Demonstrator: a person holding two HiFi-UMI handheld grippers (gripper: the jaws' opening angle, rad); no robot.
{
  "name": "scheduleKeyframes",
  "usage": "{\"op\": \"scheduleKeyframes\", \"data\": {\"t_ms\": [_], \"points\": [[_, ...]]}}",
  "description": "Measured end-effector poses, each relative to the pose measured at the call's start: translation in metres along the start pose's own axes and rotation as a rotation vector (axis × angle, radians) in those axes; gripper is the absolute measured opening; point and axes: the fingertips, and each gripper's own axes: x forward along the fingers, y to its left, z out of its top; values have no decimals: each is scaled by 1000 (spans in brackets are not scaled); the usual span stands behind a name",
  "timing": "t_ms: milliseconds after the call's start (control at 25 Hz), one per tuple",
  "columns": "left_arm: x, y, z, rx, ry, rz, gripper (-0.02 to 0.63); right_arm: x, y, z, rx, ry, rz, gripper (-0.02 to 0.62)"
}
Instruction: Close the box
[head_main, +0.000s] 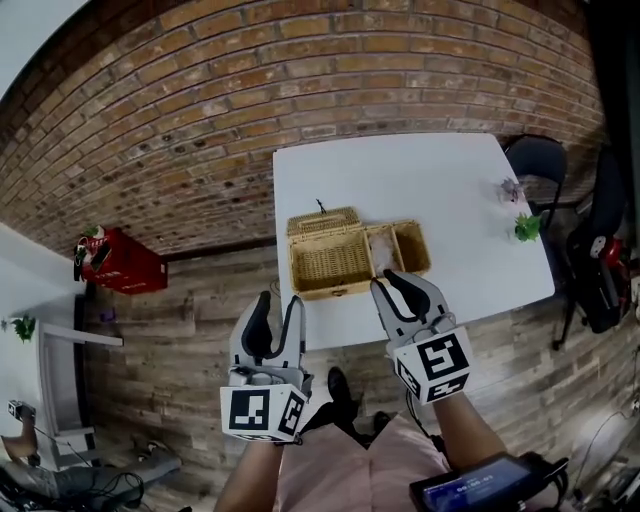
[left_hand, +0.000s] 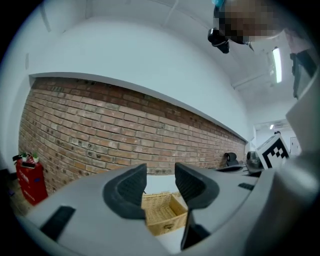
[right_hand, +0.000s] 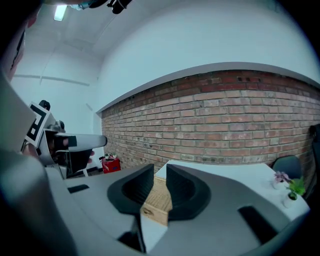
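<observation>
An open wicker box (head_main: 330, 262) sits near the front edge of the white table (head_main: 400, 170). One woven flap (head_main: 322, 221) lies at its far side and another part (head_main: 400, 248) is folded out to the right. My left gripper (head_main: 278, 312) hangs just in front of the table edge, short of the box, its jaws open and empty. My right gripper (head_main: 392, 282) reaches over the box's front right corner, jaws narrowly open with nothing between them. In the left gripper view the box (left_hand: 162, 212) shows beyond the left gripper (left_hand: 160, 172); in the right gripper view the box (right_hand: 161, 200) shows beyond the right gripper (right_hand: 160, 172).
A small green plant (head_main: 526, 227) and a pink trinket (head_main: 510, 190) stand at the table's right edge. A dark chair (head_main: 535, 160) and a bag (head_main: 600, 270) are to the right. A red crate (head_main: 120, 262) sits on the floor at the left by the brick wall.
</observation>
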Motion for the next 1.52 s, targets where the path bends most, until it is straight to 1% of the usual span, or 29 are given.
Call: {"op": "scheduleKeyframes", "data": {"t_ms": [160, 440, 640, 760, 920, 1040, 1160, 1320, 1400, 1440, 1520], "points": [[16, 14, 17, 9, -30, -27, 160, 15, -1, 23, -15, -34, -24, 80], [43, 30, 39, 32, -78, -56, 161, 30, -10, 50, -39, -78, -65, 81], [54, 37, 44, 48, -76, -62, 161, 38, -21, 56, -41, -88, -82, 81], [65, 42, 40, 44, -64, -53, 161, 47, -29, 56, -39, -82, -83, 80], [85, 48, 29, 44, -20, -37, 161, 64, -43, 49, -36, -42, -71, 80], [105, 55, 20, 45, 18, -32, 166, 85, -57, 45, -55, -3, -51, 80], [125, 67, 3, 40, 77, -14, 176, 107, -73, 40, -57, 29, -29, 81], [148, 84, -19, 12, 156, 7, 198, 133, -95, 23, -27, 103, 7, 81], [162, 92, -32, -28, 197, -2, 206, 148, -108, 16, 3, 127, 23, 81], [169, 95, -40, -65, 224, -10, 207, 155, -115, 12, 22, 142, 35, 85], [182, 102, -58, -173, 285, -27, 227, 170, -126, 1, 63, 187, 70, 95]]}}
